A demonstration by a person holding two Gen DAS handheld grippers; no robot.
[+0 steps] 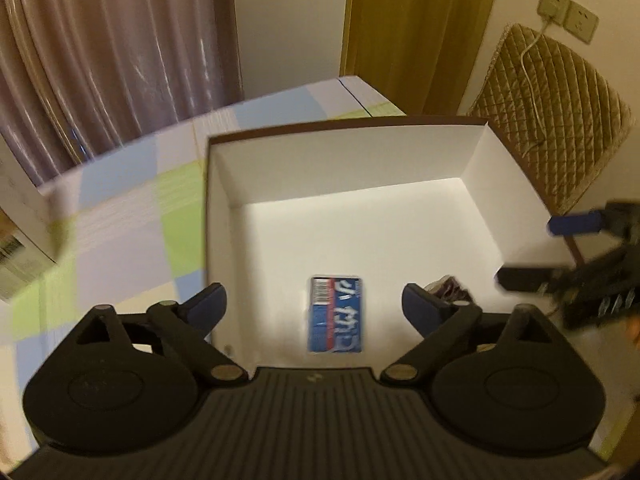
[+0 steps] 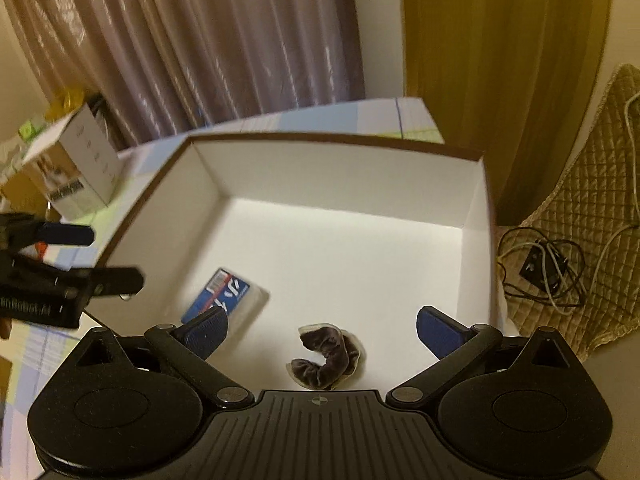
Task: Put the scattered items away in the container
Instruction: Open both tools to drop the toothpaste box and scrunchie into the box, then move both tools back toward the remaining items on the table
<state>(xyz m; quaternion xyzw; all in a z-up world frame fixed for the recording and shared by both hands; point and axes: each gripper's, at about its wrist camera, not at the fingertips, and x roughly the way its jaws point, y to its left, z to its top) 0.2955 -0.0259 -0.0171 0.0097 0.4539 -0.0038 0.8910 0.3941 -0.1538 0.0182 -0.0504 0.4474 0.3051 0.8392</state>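
A white box with a brown rim [image 1: 344, 128] [image 2: 332, 138] stands on the checked table. A blue packet [image 1: 335, 314] [image 2: 224, 296] lies flat on its floor. A dark purple velvet scrunchie in clear wrap [image 2: 326, 356] lies near the box's front; its edge shows in the left wrist view [image 1: 450, 288]. My left gripper [image 1: 314, 310] is open and empty above the box's front, over the packet; it also shows in the right wrist view [image 2: 92, 254]. My right gripper [image 2: 322, 330] is open and empty above the scrunchie; it also shows in the left wrist view [image 1: 528, 248].
A pastel checked cloth [image 1: 120, 208] covers the table. A white carton [image 2: 76, 168] [image 1: 16, 232] stands left of the box. A quilted chair [image 1: 552, 120] with cables [image 2: 544, 272] is on the right. Curtains [image 2: 192, 40] hang behind.
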